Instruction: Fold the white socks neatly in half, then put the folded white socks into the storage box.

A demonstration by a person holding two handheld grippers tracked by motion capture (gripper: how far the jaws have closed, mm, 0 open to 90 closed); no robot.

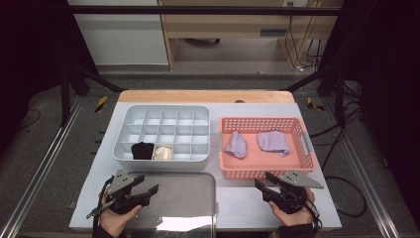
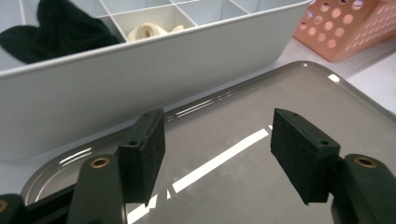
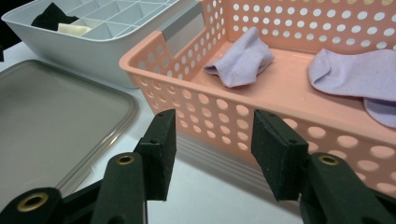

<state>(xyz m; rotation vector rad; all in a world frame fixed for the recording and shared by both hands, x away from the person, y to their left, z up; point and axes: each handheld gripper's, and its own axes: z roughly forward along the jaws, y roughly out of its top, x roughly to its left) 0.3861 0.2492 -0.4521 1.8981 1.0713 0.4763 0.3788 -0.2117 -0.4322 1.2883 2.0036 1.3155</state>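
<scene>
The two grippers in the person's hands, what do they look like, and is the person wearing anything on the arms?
Both the left gripper and the right gripper are black, each topped by a grey three-cornered plate. Each has two black jaws ending in flat rectangular pads with a fine texture and small holes on their edges; brass-coloured rivets sit at the jaw joints. A black cable trails from each. Dark sleeve cuffs show at both wrists.

Grey divided box [image 1: 166, 107] on white table [image 1: 237, 198], front compartments: black sock [image 1: 142, 150], cream sock [image 1: 162, 153] just beside
</scene>
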